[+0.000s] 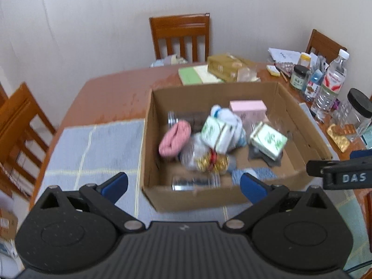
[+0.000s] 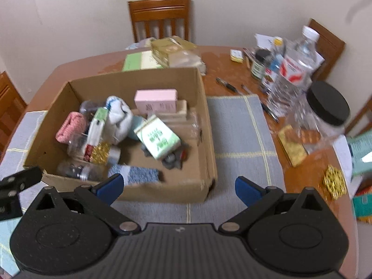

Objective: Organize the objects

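Observation:
An open cardboard box (image 1: 148,125) (image 2: 207,121) stands on a grey checked mat. It holds a pink box (image 1: 248,107) (image 2: 155,98), two green-and-white tea boxes (image 1: 268,140) (image 2: 159,139), a pink cloth roll (image 1: 174,138) (image 2: 69,126), a white sock bundle (image 2: 118,116), a gold ornament (image 1: 211,161), a blue striped sock (image 2: 139,173) and clear jars. My left gripper (image 1: 183,186) is open and empty above the box's near edge. My right gripper (image 2: 179,187) is open and empty at the box's near right corner.
On the wooden table to the right stand a water bottle (image 2: 295,65), a black-lidded clear jar (image 2: 325,109), small bottles, pens (image 2: 226,84) and a gold ornament (image 2: 334,181). A gold box (image 1: 223,66) lies behind the cardboard box. Wooden chairs (image 1: 180,36) surround the table.

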`<state>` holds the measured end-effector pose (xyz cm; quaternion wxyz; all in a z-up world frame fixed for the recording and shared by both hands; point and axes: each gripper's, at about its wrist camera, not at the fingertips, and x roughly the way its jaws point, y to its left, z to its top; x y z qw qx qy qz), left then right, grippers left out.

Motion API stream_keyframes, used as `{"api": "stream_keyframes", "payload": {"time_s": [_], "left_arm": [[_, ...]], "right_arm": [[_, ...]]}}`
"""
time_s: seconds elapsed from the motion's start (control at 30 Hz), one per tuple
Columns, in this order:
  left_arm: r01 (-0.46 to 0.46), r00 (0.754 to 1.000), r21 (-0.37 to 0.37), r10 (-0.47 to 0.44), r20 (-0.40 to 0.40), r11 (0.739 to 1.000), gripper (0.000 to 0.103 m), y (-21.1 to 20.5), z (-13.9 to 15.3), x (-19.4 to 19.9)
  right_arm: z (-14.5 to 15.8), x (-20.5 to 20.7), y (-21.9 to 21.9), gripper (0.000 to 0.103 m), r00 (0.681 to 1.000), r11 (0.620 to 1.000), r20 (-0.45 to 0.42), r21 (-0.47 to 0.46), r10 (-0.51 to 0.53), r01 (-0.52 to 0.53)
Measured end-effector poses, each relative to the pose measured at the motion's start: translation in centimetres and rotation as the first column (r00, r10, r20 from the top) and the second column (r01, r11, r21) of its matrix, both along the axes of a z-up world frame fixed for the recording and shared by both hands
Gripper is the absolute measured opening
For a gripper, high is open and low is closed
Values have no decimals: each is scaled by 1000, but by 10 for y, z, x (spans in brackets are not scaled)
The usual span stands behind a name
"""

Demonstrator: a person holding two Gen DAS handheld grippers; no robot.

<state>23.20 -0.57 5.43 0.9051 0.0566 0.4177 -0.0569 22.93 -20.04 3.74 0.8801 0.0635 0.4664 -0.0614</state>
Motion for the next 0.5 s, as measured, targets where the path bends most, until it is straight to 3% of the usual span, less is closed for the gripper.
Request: {"api": "stream_keyframes", "payload": {"time_s": [0.2,0.5], "left_arm": [[-6,999,20,7,-40,1000,102,-1,-3,-14],[-26,999,-7,26,-44,1000,102,3,14,-19]], "right_arm": [[-5,-14,10,103,1000,1000,-30,-2,-8,8],[24,-19,18,103,1000,999,28,-49,13,-12]]}}
